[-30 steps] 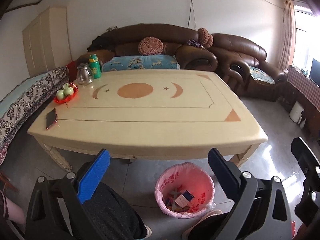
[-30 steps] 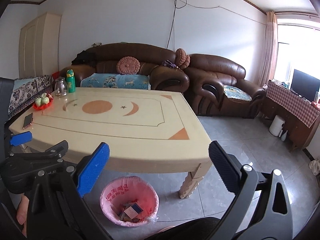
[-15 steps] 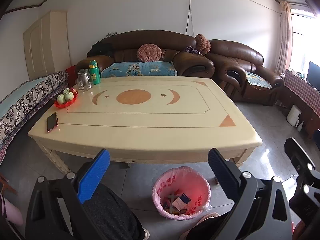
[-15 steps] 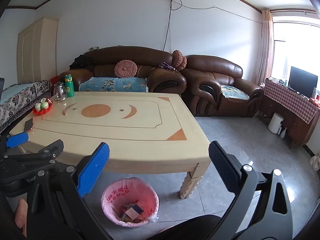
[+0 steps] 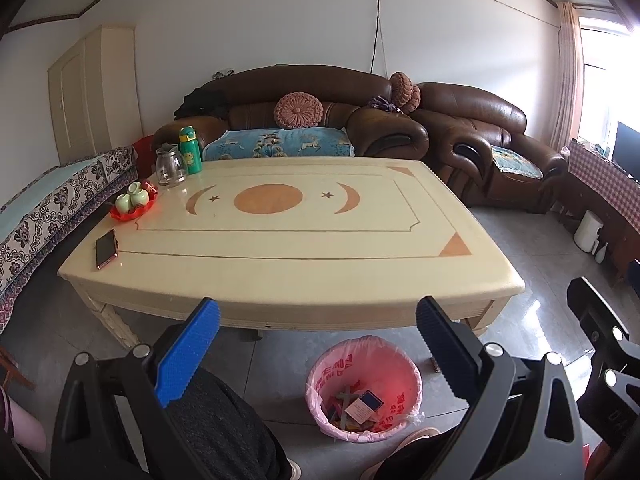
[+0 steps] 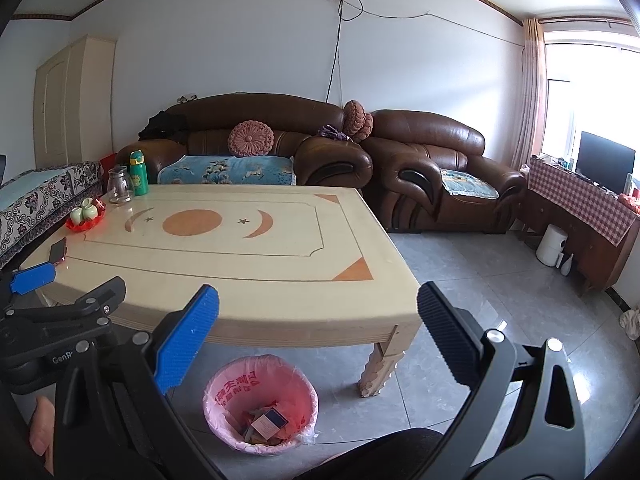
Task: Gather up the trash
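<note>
Pink plastic lines the trash bin (image 5: 363, 388), which stands on the grey floor tiles just in front of the near edge of the counter (image 5: 280, 240), with a blue-and-white card box and other scraps already lying inside. Both tools hang above it, empty: the left gripper (image 5: 316, 344) has its blue pads spread wide with nothing between them, and the right gripper (image 6: 318, 340) is spread just as wide, also holding nothing.

On the counter only household things show: a phone (image 5: 106, 249) near the left edge, a red tray of green cups (image 5: 133, 202), a glass jug (image 5: 170, 166) and a green bottle (image 5: 189, 155) at the far left corner. None of these reads as rubbish, and no loose scrap is visible on the counter or the floor, so the collecting looks close to finished.

To do this step well, I would sweep both cameras slowly over the floor under the counter and beside the sofa before stopping, keep the grippers spread while searching, and stay well clear of the phone and jug
</note>
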